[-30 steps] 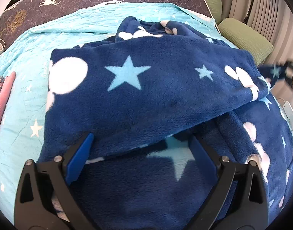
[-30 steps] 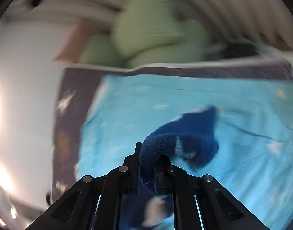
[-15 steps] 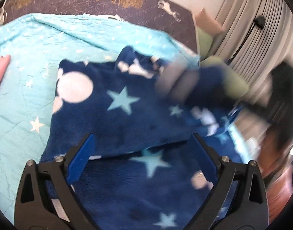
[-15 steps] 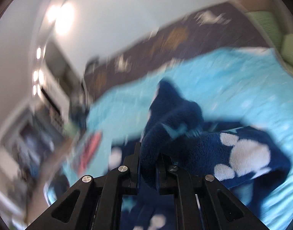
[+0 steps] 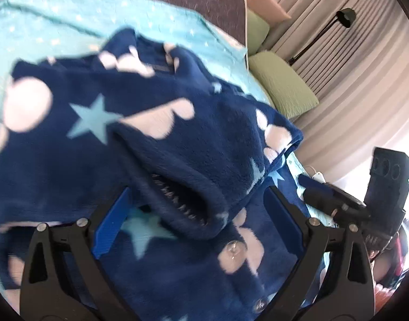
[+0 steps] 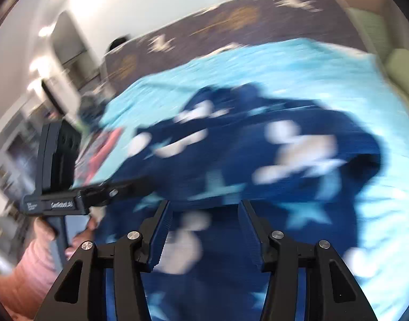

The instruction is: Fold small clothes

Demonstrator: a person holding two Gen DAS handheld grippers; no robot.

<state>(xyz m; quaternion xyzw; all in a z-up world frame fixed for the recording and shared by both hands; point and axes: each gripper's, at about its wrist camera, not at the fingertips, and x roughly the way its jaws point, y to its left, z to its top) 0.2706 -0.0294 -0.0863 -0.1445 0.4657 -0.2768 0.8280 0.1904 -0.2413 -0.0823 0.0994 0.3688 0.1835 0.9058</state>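
Observation:
A navy fleece garment [image 5: 161, 139] with pale blue stars and white shapes lies on the light blue bedspread [image 5: 70, 18]. One sleeve lies folded across its body, the cuff opening facing me in the left wrist view. My left gripper [image 5: 196, 200] is open just above the garment's near part, holding nothing. My right gripper [image 6: 204, 214] is open above the same garment [image 6: 258, 147], empty; this view is blurred. The right gripper's body shows at the right edge of the left wrist view [image 5: 338, 200].
Green pillows [image 5: 279, 85] lie off the bed's right side by a curtain and a floor lamp [image 5: 324, 26]. A dark patterned cover [image 5: 204, 0] borders the bed's far edge. Pink cloth [image 6: 105, 149] lies at the bed's left. The left gripper's body [image 6: 57, 165] shows at left.
My right gripper carried the sleeve over the garment's body, then opened and let it go. The sleeve now rests folded across. My left gripper stayed open and shifted its view rightward.

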